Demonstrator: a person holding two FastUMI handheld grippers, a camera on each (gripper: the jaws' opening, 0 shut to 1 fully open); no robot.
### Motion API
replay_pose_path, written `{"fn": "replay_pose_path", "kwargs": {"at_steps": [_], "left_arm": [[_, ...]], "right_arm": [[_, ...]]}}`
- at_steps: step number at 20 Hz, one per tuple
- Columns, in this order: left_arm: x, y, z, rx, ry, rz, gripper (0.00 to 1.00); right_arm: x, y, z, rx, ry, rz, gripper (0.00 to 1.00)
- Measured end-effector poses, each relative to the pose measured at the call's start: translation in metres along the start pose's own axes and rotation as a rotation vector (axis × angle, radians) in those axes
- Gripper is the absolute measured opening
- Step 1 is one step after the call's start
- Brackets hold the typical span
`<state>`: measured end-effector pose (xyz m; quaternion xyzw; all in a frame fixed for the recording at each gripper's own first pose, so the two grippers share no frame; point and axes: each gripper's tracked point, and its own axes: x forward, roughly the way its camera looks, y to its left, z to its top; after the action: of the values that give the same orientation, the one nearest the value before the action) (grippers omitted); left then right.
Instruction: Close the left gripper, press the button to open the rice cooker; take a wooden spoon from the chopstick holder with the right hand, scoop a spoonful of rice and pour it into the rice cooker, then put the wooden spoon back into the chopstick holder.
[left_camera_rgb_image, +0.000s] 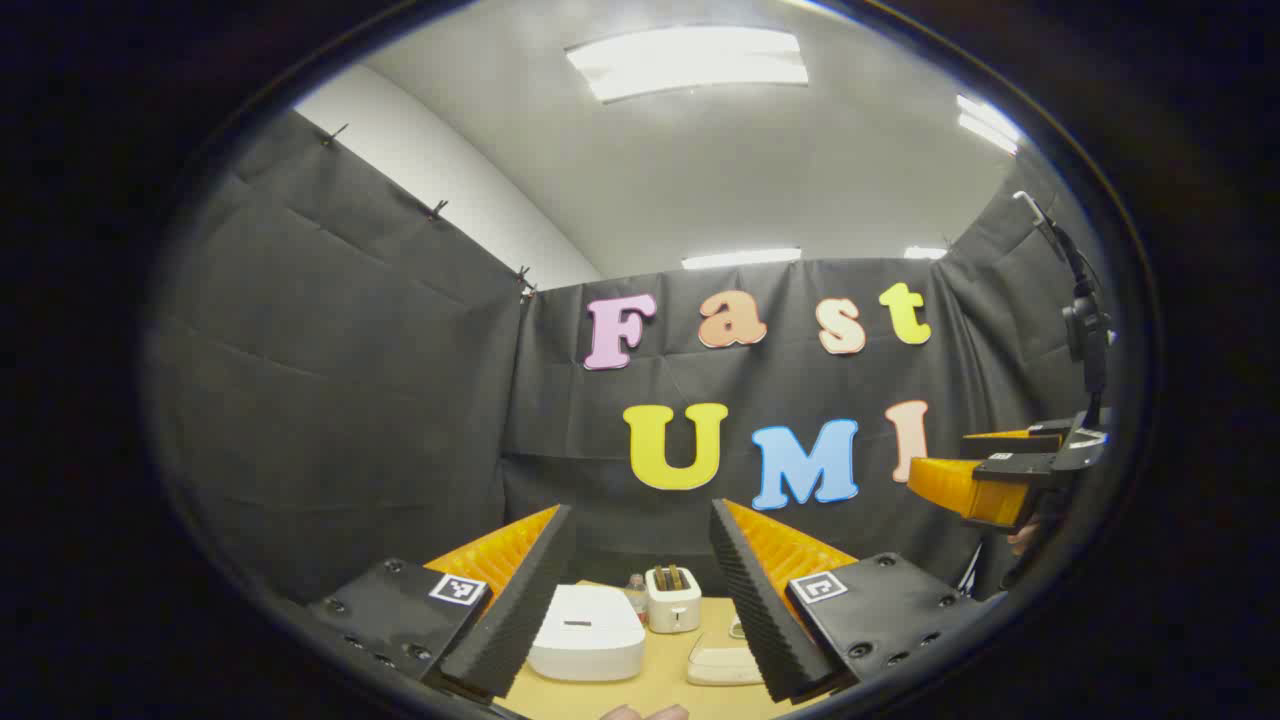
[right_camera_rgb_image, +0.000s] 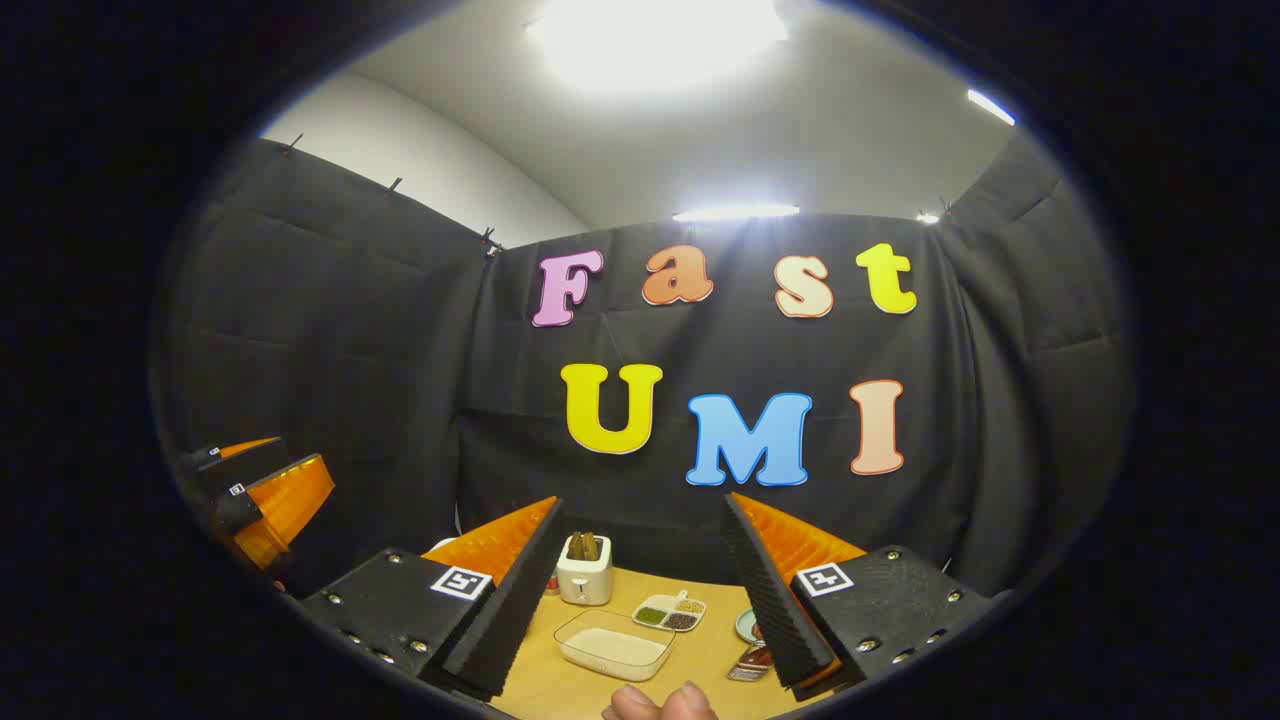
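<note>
Your left gripper (left_camera_rgb_image: 640, 590) and right gripper (right_camera_rgb_image: 640, 590) both hang wide open, holding nothing, above a tan table (left_camera_rgb_image: 665, 685). On it sit the closed white rice cooker (left_camera_rgb_image: 587, 632), a clear rice tray (right_camera_rgb_image: 615, 645), then the holder (right_camera_rgb_image: 584, 568) by the black cloth wall (right_camera_rgb_image: 380, 400).

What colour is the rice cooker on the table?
White. The rice cooker shows best in the left gripper view, lid closed.

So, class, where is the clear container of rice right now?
In the right gripper view, the rice container sits on the table, in front of the toaster, beside the divided dish.
</note>
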<state>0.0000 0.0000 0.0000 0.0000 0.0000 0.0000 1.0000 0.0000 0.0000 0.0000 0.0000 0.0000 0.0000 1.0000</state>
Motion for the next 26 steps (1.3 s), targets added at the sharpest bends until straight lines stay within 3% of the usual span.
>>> {"fn": "replay_pose_path", "kwargs": {"at_steps": [17, 18, 19, 22, 26], "left_arm": [[0.009, -0.025, -0.017, -0.008, 0.032, -0.003, 0.96], [0.011, -0.028, -0.019, -0.004, 0.034, 0.001, 0.92], [0.014, -0.031, -0.022, 0.003, 0.037, 0.003, 0.96], [0.026, -0.031, -0.032, 0.022, 0.043, 0.025, 0.78], [0.056, -0.009, -0.064, 0.092, 0.082, 0.074, 0.53]], "right_arm": [[-0.008, -0.025, -0.002, -0.025, 0.005, -0.020, 0.95], [-0.009, -0.027, -0.003, -0.023, 0.005, -0.017, 0.95], [-0.009, -0.029, -0.006, -0.018, 0.008, -0.012, 0.95], [-0.006, -0.029, -0.014, 0.015, 0.015, 0.019, 0.95], [0.007, -0.025, -0.035, 0.032, 0.056, 0.005, 0.95]]}}
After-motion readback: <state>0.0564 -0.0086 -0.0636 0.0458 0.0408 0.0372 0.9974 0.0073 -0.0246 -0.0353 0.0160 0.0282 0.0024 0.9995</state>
